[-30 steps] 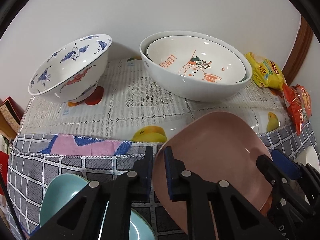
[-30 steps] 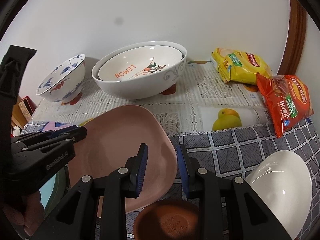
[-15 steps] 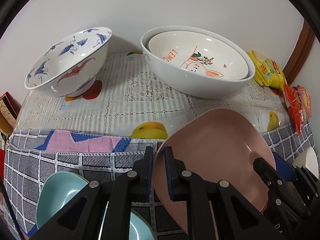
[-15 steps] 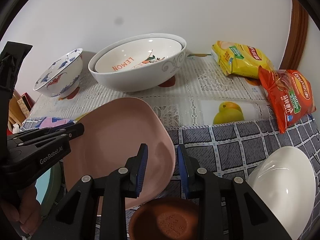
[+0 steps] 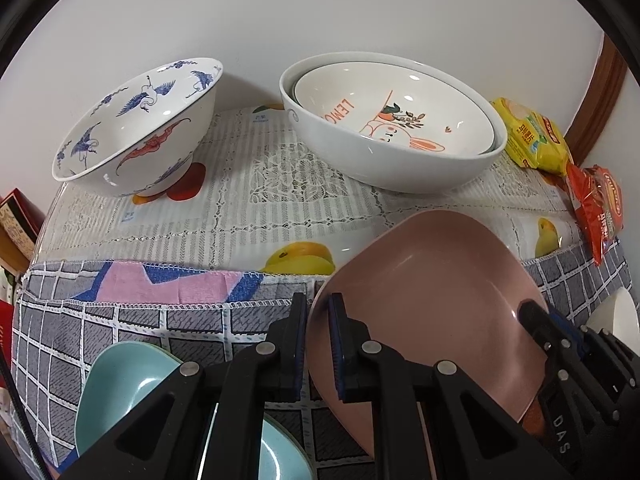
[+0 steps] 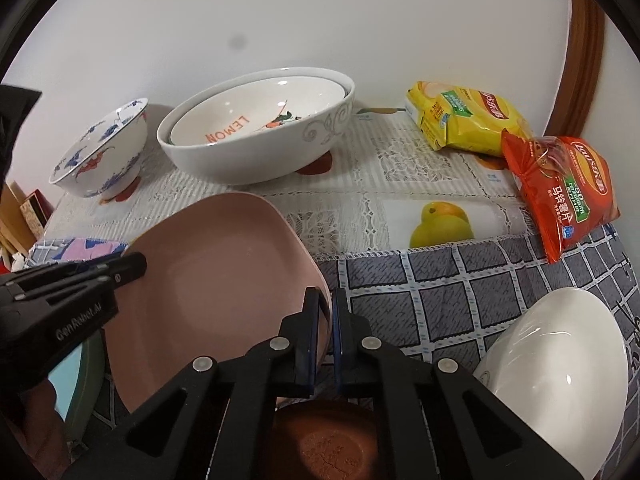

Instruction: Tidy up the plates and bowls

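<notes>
A plain white wall [image 6: 320,12] rises behind the table [image 6: 472,304], which is draped in a grey checked cloth [image 5: 100,332] beneath a lace-and-fruit-print cover [image 5: 280,200], while a curved brown wooden frame [image 6: 580,60] edges the right side, all evenly lit.

Left gripper [image 5: 318,342] angled downward, jaws clamped on the pink plate's [image 5: 432,300] left rim; right gripper [image 6: 326,338] angled downward, jaws just closing onto the right rim
</notes>
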